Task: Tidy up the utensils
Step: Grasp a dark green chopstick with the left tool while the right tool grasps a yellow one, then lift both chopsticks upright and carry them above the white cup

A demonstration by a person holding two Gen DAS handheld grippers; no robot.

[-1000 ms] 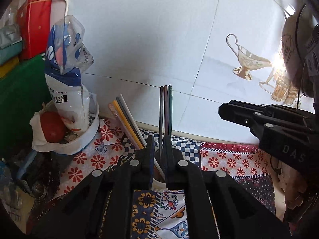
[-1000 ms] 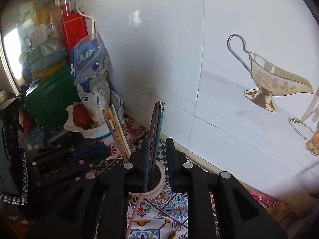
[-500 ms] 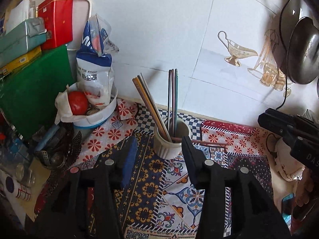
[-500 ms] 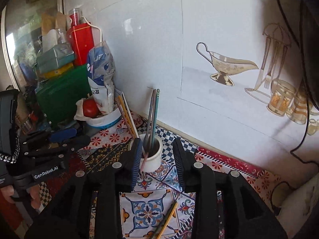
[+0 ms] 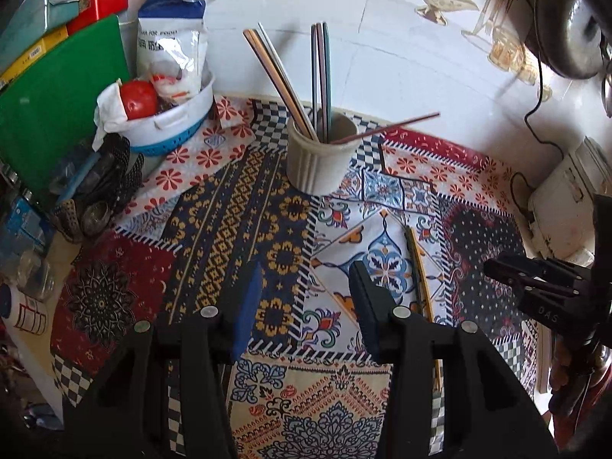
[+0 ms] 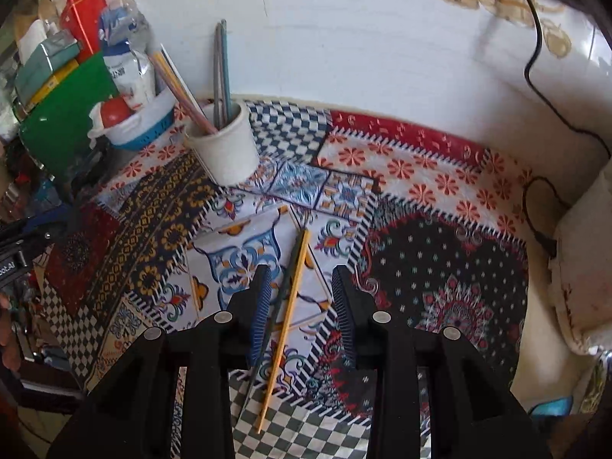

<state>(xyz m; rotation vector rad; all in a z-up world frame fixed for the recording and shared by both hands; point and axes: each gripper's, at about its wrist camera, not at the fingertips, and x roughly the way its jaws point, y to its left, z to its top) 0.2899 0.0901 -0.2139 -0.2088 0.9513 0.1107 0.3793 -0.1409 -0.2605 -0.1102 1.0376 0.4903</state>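
Note:
A white ribbed cup (image 5: 322, 157) stands on the patterned cloth near the wall and holds several chopsticks (image 5: 319, 76); one dark red stick (image 5: 386, 128) leans out low to the right. The cup also shows in the right wrist view (image 6: 223, 145). A yellow chopstick (image 6: 287, 317) and a dark green one (image 6: 273, 321) lie loose on the cloth, and show in the left wrist view (image 5: 420, 271). My left gripper (image 5: 306, 306) is open and empty, well short of the cup. My right gripper (image 6: 300, 310) is open, above the loose pair.
A white and blue bowl (image 5: 172, 118) with a tomato and a bag stands left of the cup. A green board (image 5: 49, 95) and boxes fill the far left. A white appliance (image 5: 566, 199) with a black cable stands at the right. The right gripper shows in the left wrist view (image 5: 535, 279).
Both grippers have pulled back from the cup and opened. The chopsticks they held now stand in the cup. The right gripper has moved over the loose pair on the cloth.

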